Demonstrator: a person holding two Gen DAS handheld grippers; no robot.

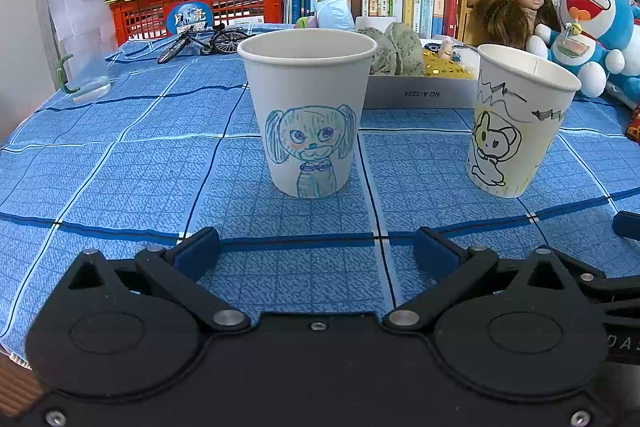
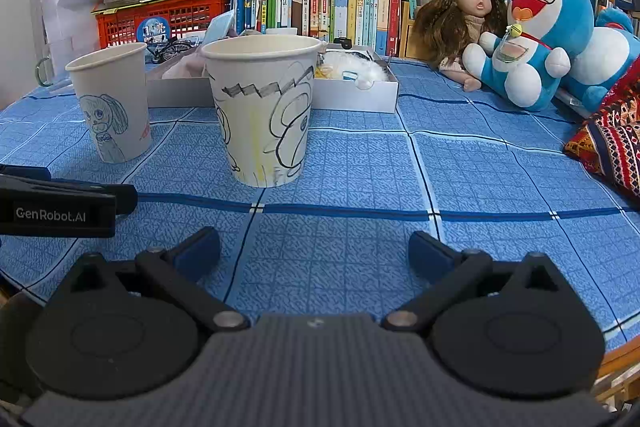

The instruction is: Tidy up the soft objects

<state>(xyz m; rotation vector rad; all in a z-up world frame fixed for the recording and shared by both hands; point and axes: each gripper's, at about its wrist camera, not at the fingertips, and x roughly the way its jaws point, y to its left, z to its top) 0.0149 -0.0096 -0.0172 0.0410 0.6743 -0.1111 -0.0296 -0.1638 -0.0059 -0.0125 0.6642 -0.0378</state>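
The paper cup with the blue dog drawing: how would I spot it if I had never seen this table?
Find the blue checked tablecloth and the white shallow box at its back. Two white paper cups stand upright before the box. Yours, the blue-dog cup, is the left one, with a floppy-eared dog in blue pen; the yellow-shaded cup has black outlines.

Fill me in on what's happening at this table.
Nothing is held yet. The left gripper and the right gripper both hover open above the blue tablecloth, facing two upright paper cups: the dog cup and the yellow cup. A white box of soft items sits behind them.
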